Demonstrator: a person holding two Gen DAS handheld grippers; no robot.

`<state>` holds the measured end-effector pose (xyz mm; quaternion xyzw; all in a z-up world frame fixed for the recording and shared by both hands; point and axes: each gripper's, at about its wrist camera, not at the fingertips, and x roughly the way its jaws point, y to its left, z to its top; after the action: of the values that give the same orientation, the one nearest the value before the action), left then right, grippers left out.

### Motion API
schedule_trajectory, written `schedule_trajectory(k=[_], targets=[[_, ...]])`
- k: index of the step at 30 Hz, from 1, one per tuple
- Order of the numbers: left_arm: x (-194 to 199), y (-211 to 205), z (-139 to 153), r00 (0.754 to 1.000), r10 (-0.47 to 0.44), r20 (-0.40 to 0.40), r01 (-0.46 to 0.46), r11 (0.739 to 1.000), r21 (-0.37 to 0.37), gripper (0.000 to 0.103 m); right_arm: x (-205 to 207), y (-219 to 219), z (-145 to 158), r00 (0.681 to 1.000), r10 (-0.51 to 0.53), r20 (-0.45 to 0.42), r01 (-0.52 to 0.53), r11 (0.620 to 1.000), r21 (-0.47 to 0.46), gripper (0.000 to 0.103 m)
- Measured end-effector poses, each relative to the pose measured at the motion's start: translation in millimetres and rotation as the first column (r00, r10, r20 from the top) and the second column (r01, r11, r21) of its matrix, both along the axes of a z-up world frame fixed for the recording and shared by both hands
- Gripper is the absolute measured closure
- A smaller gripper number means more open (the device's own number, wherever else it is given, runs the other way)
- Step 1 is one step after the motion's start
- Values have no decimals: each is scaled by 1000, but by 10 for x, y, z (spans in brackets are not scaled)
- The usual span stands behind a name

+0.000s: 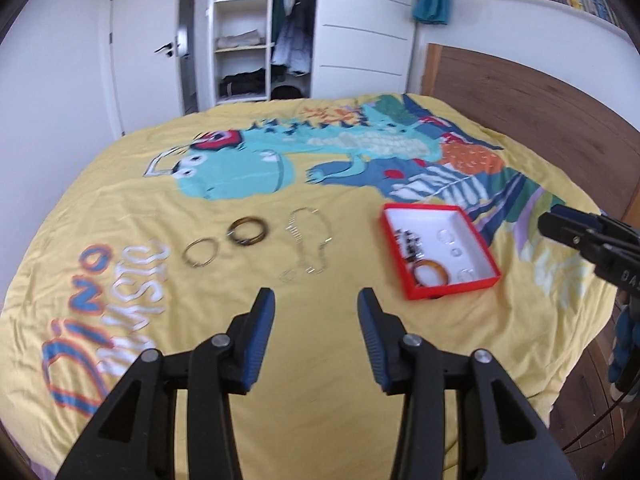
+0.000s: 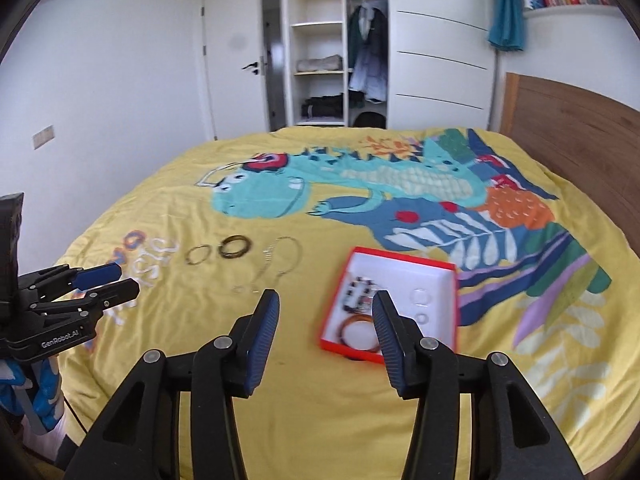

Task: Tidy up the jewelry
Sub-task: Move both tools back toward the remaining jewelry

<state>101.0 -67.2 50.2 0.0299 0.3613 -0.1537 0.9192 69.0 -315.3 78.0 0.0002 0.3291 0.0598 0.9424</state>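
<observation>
Left gripper [image 1: 316, 300]: jaws spread wide with nothing between them, held above the yellow dinosaur bedspread [image 1: 328, 360].
Right gripper [image 2: 324, 304]: jaws likewise spread wide and empty, held above the near edge of the bedspread.
Loose jewelry: three pieces lie in a row on the bedspread, well left of the box: thin metal bangles [image 1: 201, 253], a dark tortoiseshell bangle [image 1: 249, 232], and a silver chain necklace [image 1: 309, 246].
Red jewelry box [image 1: 412, 280]: open, white inside, and already holding an orange bangle [image 1: 431, 275], a dark beaded piece [image 1: 408, 244] and some clear rings [image 1: 447, 237].
Key relation: the necklace lies straight ahead of the left gripper, just beyond its tips; the two bangles sit ahead and to its left.
Necklace axis: its loop runs roughly away from the gripper, near end toward the tips.
Nearer arm: the left, in my judgement; the right gripper points at the box's near left corner instead.
Likely move: left gripper takes a loose piece and carries it rightward to the box.
</observation>
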Motion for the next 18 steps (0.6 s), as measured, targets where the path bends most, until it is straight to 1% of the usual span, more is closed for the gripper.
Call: schedule_trajectory(k=[4,8,12,18], targets=[[108,490,-234,996,82,-46,-82,997,5,62,168,321,-212,998,47,-48,-46,999,26,55],[327,837,-467,982,171,-78,-171,985,5,62,467,595,-541,990,95,-104,-91,995,39,55],[606,1060,-683,967,237,-94,-237,971,12,62,766,770,-882,978,136,-155,-129,990,52,55],[1176,1234,-1005,943,297,-152,-301,954,-6,62,1250,967,-1403,953,192,-234,-174,980,96,55]])
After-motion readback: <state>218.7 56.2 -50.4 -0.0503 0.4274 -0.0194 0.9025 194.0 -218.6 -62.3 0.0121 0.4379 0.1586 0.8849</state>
